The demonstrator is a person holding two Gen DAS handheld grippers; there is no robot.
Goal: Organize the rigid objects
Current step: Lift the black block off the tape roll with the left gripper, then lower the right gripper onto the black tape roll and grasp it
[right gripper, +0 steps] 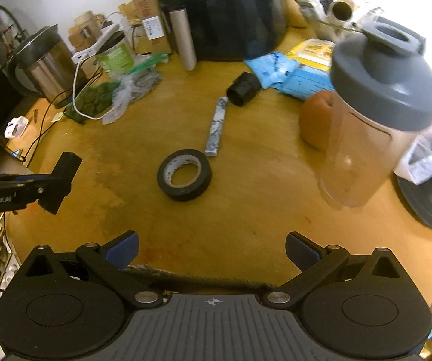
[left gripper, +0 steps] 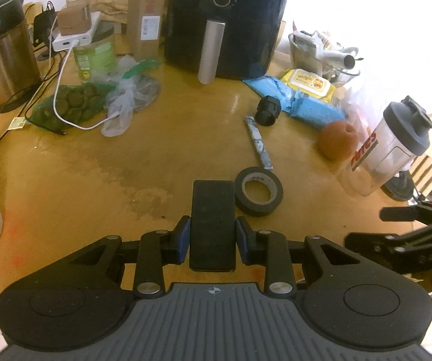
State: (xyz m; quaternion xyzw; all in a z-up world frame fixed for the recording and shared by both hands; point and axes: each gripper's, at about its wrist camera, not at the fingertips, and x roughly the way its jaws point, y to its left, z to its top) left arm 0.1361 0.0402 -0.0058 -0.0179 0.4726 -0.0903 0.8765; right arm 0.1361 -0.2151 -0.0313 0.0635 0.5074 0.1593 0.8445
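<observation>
Left wrist view: the left gripper (left gripper: 212,237) has its blue pads clamped on a flat black block (left gripper: 212,225), held above the wooden table (left gripper: 95,165). The tape roll (left gripper: 258,191) lies just right of the block, with a patterned strip (left gripper: 258,142) right behind the roll.

Right wrist view: the right gripper (right gripper: 212,249) is spread wide, nothing in it. Tape roll (right gripper: 184,174) sits ahead of it, shaker bottle (right gripper: 375,114) off to the roll's right.

Left gripper (left gripper: 212,242): closed on a flat black block (left gripper: 212,225), blue pads pressed to both sides.
Tape roll (left gripper: 258,191): laid flat on the wooden table (left gripper: 95,180), just right of the block's far end.
Patterned stick (left gripper: 258,143): lying beyond the tape.
Orange (left gripper: 336,140): seen beside the shaker bottle (left gripper: 393,147).
Right gripper (left gripper: 402,231): seen at the right edge.
</observation>
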